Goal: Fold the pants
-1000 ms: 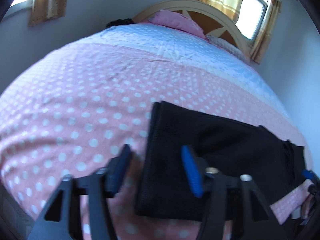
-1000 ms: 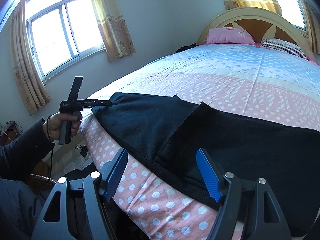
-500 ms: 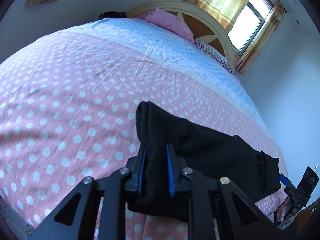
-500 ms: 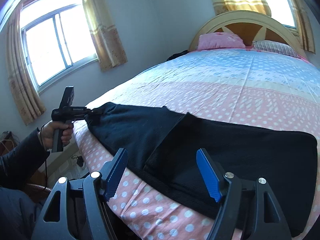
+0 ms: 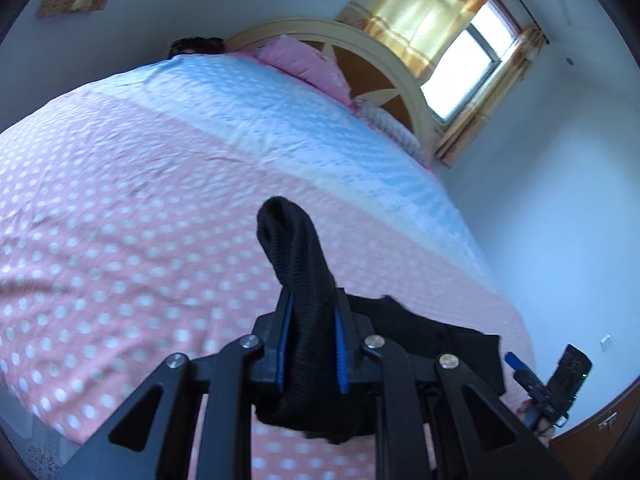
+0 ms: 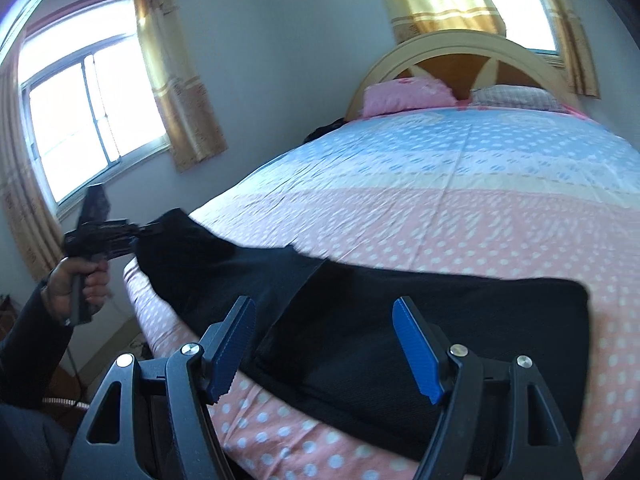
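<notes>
Black fabric: the black knitted pants (image 6: 400, 320) lie along the near edge of the bed, on the pink polka-dot bedspread (image 5: 120, 220), one end bunched and raised off the cover in the left wrist view.
Left gripper: the left gripper (image 5: 311, 344) has its blue-padded jaws nearly closed, with only the thickness of the cloth between them; a roll of the pants' end sticks up past the fingertips.
What changed: a second ago these jaws stood wide apart over the flat end of the garment; half a second ago they pinched it low on the cover; now the pinched end is lifted and the bedspread shows beneath it.
Right gripper: the right gripper (image 6: 326, 344) hovers over the middle of the pants with its jaws spread wide, holding nothing; this matches both earlier pictures.
Seen from the right: the person's hand (image 6: 78, 284) holds the left tool at the far left end of the pants, that end slightly raised.
Meaning for the task: the grasp looks secure, so I judge the fold is beginning, with the lifted end ready to be carried across toward the other end.
Risk: the thick bunch may slip or drag the rest of the cloth askew.
</notes>
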Demonstrator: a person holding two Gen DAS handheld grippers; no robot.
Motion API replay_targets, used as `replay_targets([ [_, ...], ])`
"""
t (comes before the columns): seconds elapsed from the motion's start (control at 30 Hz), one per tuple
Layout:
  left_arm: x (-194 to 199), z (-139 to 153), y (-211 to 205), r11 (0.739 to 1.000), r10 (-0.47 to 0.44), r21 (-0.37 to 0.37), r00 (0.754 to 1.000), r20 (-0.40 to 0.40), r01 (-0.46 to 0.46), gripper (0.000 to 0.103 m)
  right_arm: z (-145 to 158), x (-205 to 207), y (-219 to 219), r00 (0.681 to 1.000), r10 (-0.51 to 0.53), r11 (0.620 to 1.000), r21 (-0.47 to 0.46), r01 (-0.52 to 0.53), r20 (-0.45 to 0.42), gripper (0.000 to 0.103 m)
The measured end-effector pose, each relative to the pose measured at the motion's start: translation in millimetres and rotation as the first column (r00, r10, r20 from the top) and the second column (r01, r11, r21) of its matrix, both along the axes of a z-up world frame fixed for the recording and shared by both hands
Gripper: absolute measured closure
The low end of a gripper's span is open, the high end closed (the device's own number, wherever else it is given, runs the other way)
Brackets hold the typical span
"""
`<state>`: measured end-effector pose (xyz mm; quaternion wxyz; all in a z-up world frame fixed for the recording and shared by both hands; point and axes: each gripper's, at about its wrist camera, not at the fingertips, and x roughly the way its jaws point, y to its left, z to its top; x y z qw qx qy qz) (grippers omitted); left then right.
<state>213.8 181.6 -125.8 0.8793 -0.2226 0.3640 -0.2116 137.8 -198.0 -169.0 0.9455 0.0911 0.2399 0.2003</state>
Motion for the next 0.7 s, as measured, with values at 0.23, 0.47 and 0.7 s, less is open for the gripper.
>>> replay_targets([
  [0.23,-5,46,-89,0.984,-0.173,-0.042,0.983,0.058,0.175,0.085,25,-12,-48,0.988,-0.146,0.989,0.046,0.144,0.045,0.031],
  [0.47,-4,79,-205,0.925,-0.379,0.006,0.921,0.092,0.380,0.085,24,-18,-105,0.949,-0.314,0.944,0.117,0.309,0.028,0.031],
  [0.7,-1,60,-308,0.852,-0.519,0.098,0.854,0.029,0.514,0.085,14,-24,-160,0.878,-0.478,0.856,0.206,0.475,-0.037,0.031],
])
